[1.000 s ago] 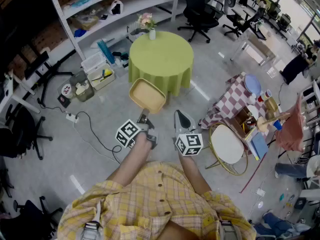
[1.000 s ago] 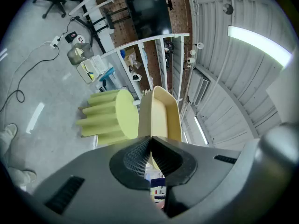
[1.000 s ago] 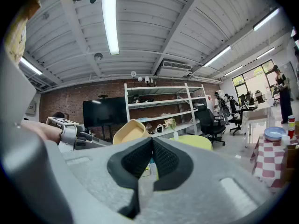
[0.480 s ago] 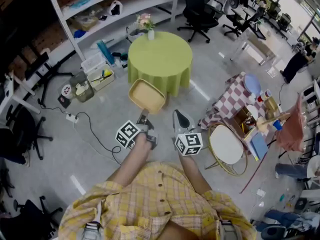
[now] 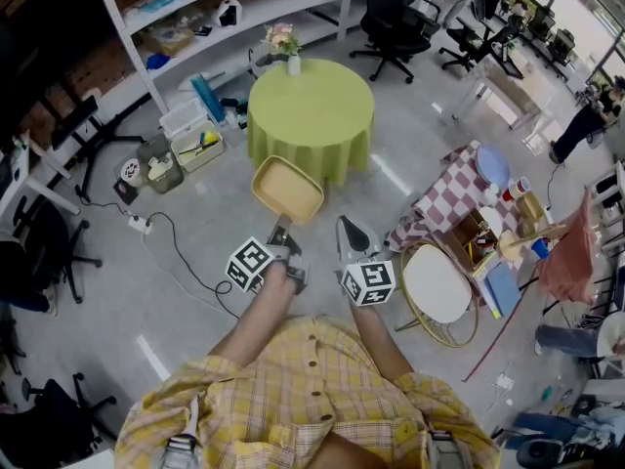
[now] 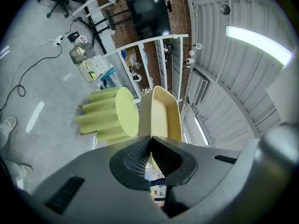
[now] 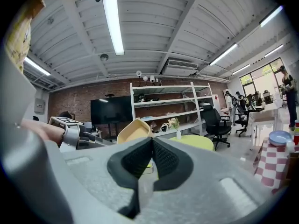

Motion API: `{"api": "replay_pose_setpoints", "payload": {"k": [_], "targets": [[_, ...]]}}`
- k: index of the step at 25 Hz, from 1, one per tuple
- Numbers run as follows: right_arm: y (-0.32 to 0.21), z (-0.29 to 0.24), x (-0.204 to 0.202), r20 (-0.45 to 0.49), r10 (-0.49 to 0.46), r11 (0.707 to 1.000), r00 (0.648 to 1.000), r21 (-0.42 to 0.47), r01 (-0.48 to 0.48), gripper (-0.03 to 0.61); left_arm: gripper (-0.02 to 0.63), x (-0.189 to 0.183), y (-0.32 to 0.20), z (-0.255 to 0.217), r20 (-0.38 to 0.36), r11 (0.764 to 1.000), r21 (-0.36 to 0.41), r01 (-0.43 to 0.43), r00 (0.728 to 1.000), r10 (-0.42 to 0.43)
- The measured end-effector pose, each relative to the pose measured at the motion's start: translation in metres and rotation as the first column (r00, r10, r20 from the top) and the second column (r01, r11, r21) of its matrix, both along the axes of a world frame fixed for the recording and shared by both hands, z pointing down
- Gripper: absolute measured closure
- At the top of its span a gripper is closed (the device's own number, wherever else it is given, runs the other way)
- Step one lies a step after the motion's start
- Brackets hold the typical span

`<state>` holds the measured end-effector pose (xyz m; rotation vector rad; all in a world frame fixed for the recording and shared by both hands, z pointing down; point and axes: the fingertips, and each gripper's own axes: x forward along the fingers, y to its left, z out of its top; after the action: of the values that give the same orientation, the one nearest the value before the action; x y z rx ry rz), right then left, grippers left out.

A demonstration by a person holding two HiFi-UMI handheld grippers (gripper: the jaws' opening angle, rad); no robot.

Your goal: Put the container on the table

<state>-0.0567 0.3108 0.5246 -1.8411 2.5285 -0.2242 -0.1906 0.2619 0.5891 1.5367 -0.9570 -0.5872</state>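
Note:
A shallow yellow container (image 5: 288,188) hangs in the air in front of me, held by its near rim in my left gripper (image 5: 280,232), which is shut on it. In the left gripper view the container (image 6: 164,118) rises edge-on from between the closed jaws. The round table with the green cloth (image 5: 311,113) stands just beyond it on the floor; a small vase of flowers (image 5: 286,47) sits at its far edge. My right gripper (image 5: 354,233) is shut and empty, beside the left one. The container (image 7: 134,130) and the table (image 7: 198,142) also show in the right gripper view.
White shelving (image 5: 210,27) with boxes runs behind the table. Bins (image 5: 190,137) sit on the floor at the left. A checked table (image 5: 459,195) with dishes and a round stool (image 5: 439,283) stand at my right. Office chairs (image 5: 391,18) lie beyond. A cable (image 5: 186,252) crosses the floor.
The green table sits slightly higher and further left in the head view. Both grippers and the container keep their places relative to me.

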Motion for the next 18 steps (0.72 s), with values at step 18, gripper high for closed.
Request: {"api": "replay_pose_setpoints", "payload": {"k": [18], "targets": [[0.026,0.016,0.067,0.019,-0.044,0.999,0.999,-0.014,0.044,0.58,0.595,0.073,0.034,0.006,-0.017,1.0,-0.002,0.02,1.0,-0.02]]}}
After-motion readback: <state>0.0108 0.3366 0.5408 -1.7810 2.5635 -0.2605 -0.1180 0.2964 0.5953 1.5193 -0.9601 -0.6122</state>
